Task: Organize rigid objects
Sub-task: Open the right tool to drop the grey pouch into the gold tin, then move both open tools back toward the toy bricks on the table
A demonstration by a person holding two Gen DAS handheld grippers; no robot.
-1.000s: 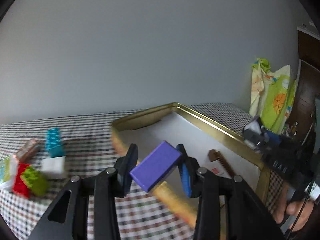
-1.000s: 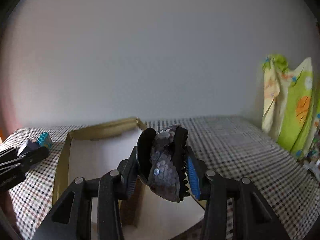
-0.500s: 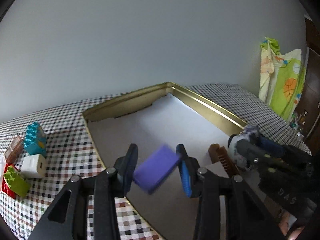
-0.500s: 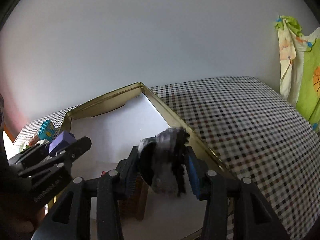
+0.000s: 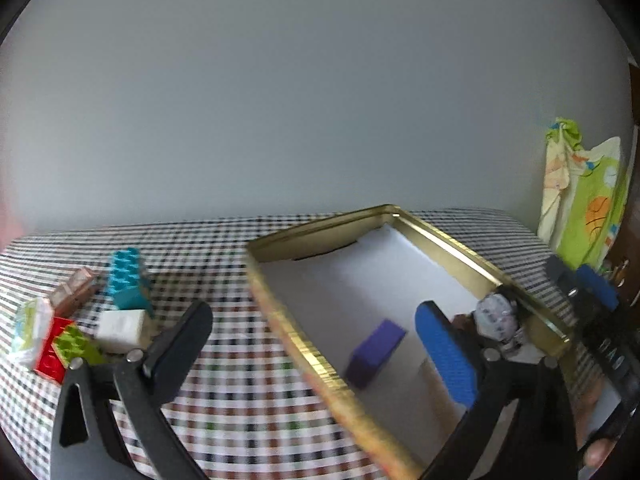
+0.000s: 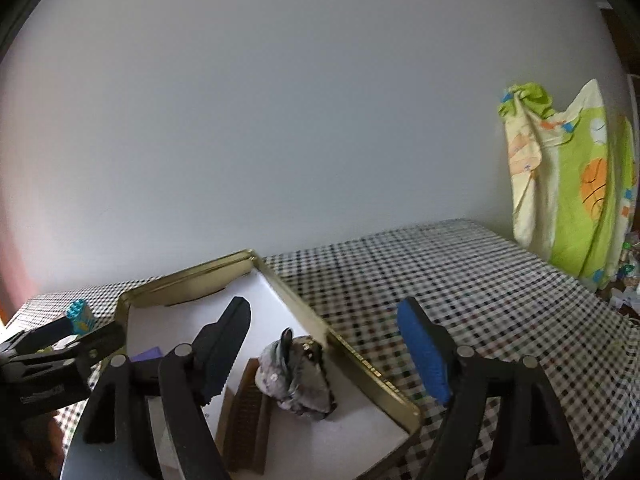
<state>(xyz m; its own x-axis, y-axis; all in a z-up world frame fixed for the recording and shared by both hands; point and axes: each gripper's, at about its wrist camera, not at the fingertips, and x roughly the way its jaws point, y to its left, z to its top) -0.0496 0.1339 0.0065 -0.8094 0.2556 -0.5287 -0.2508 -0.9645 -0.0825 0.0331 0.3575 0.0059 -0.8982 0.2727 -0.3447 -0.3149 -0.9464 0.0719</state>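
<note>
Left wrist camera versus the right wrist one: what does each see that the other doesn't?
Only the left wrist view shows the pile of loose pieces on the checked cloth: a white block, a red brick and a lime brick.

Only the right wrist view shows the brown ridged piece plainly.

Both show the gold tray, the purple block and the grey sequined piece lying in it, the teal brick, and the left gripper and right gripper, jaws opening, nothing held.
</note>
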